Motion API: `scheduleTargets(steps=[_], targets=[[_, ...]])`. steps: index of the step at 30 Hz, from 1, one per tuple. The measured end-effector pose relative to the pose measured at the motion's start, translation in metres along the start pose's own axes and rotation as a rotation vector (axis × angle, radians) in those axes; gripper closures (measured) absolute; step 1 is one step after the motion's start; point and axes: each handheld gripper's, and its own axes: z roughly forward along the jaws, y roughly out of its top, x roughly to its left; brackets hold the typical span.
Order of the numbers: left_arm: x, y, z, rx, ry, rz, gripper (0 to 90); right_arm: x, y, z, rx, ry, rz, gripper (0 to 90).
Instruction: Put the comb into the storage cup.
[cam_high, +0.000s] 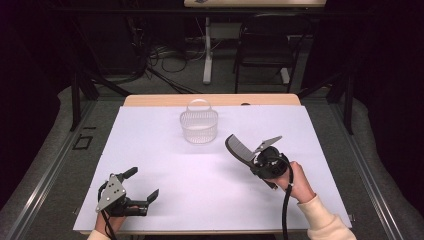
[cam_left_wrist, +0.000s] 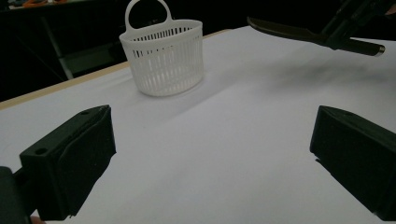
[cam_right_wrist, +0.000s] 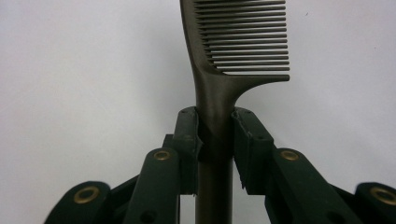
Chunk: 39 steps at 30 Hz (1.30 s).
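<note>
A dark comb hangs above the white sheet right of centre, held by its handle in my right gripper. In the right gripper view the two jaws clamp the comb just below its teeth, so the right gripper is shut on it. A white slotted basket with a loop handle stands at the far middle of the table, up and left of the comb. My left gripper rests open near the front left. Its view shows wide-apart jaws, the basket and the comb.
The white sheet covers most of the wooden table. Beyond the table stand a black chair, a table leg and floor cables. Dark tripod legs rise at both sides.
</note>
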Motion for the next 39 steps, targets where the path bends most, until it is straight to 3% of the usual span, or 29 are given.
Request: scheduleTargets(steps=[39], targets=[[0.0003,-0.0005,0.0005,0.001,0.001,-0.004,0.1,0.0045,0.0066,-0.0083,-0.175,0.008,-0.009,72.6]])
